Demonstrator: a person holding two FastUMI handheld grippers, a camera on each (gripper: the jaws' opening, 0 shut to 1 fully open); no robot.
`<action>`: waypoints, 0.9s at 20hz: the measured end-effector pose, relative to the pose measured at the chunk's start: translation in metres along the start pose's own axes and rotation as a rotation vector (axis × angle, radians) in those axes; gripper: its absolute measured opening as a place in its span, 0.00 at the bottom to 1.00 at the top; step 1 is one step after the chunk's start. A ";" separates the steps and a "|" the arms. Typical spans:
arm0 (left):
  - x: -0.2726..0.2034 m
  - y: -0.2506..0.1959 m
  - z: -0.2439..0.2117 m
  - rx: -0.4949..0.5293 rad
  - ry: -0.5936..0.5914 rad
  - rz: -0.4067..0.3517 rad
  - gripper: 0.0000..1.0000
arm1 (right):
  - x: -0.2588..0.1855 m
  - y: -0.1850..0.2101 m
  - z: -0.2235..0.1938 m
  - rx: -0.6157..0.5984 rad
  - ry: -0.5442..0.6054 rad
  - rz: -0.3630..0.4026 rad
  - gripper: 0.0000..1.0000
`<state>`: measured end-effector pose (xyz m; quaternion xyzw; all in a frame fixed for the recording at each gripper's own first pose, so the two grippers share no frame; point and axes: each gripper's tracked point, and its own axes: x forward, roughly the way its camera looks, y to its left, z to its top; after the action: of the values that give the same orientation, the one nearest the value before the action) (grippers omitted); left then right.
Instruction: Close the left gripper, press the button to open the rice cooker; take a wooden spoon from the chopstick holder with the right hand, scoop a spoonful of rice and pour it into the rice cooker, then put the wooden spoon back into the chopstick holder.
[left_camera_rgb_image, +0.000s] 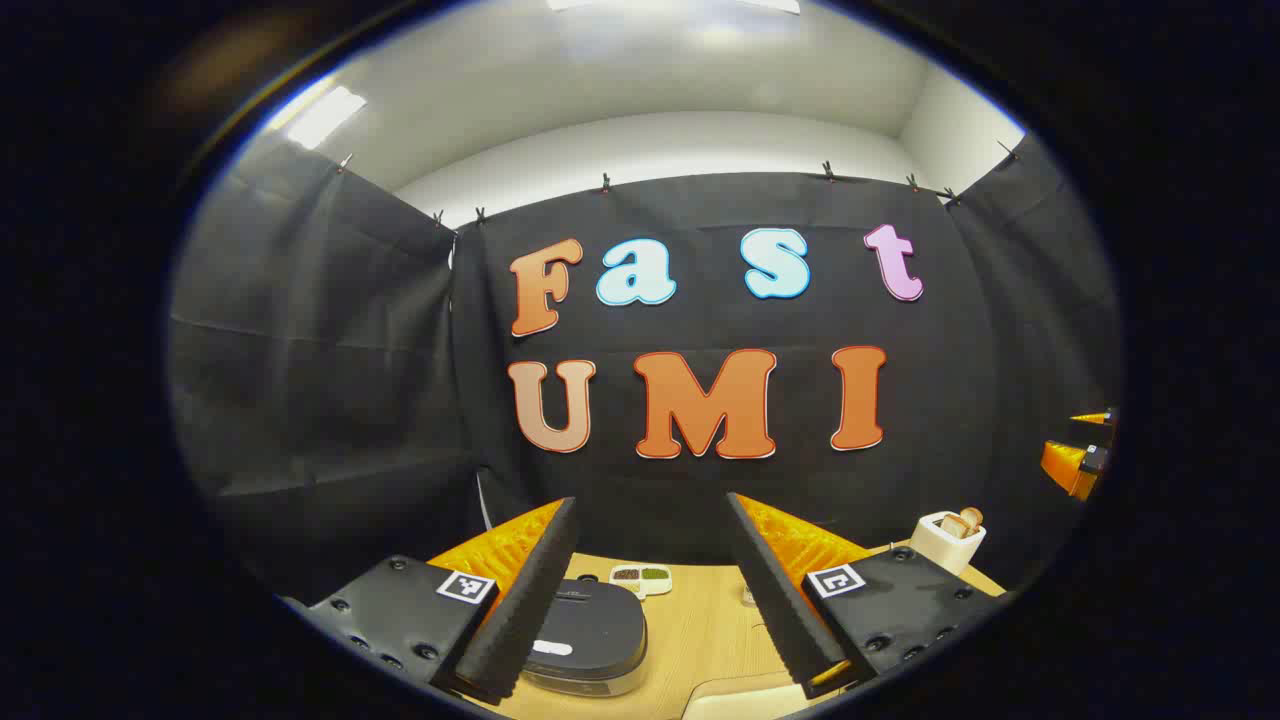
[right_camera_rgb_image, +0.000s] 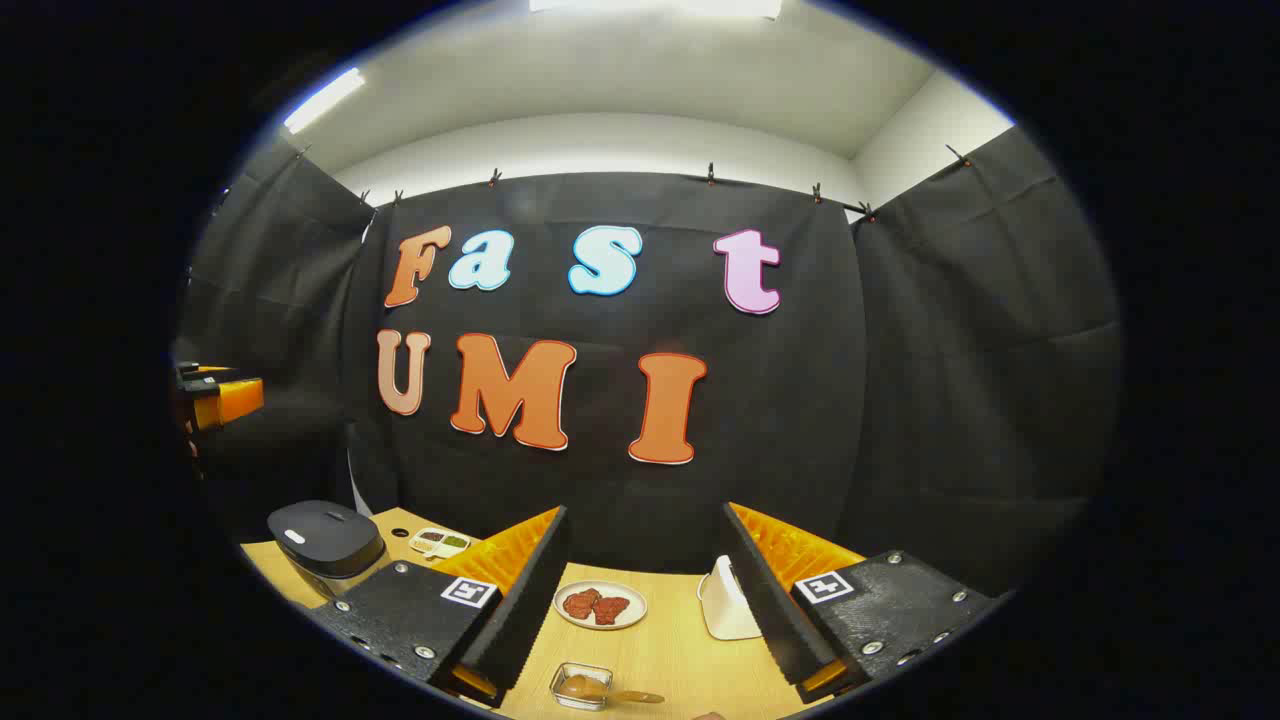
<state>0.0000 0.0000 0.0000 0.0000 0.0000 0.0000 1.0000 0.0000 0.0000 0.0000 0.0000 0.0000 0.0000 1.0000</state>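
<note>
Rice cooker (left_camera_rgb_image: 588, 635) sits low in the left gripper view, lid down, partly behind that gripper's left finger on the wooden table (left_camera_rgb_image: 700, 625); in the right gripper view it stands at the lower left. Left gripper (left_camera_rgb_image: 650, 590) has its fingers spread wide with nothing between them, so to my eye the first step has not begun: they need bringing together before pressing the lid button. Right gripper (right_camera_rgb_image: 645, 590) is equally wide and empty, looking over a plate of reddish food (right_camera_rgb_image: 600, 605). The white chopstick holder (left_camera_rgb_image: 948, 540), wooden utensils poking out, stands at the lower right of the left gripper view.
</note>
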 end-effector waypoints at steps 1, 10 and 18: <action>0.000 -0.001 0.001 0.000 -0.001 0.011 1.00 | 0.000 -0.002 -0.003 0.006 0.005 0.007 0.93; 0.024 -0.024 0.004 0.036 0.015 -0.049 1.00 | -0.003 -0.026 -0.022 0.047 0.065 -0.047 0.93; 0.034 0.007 0.026 0.056 -0.034 -0.033 1.00 | 0.012 -0.009 -0.014 0.016 0.039 -0.058 0.93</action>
<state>0.0343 0.0074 0.0265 0.0280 -0.0172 -0.0164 0.9993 0.0119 -0.0094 -0.0136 0.0079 0.0196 -0.0288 0.9994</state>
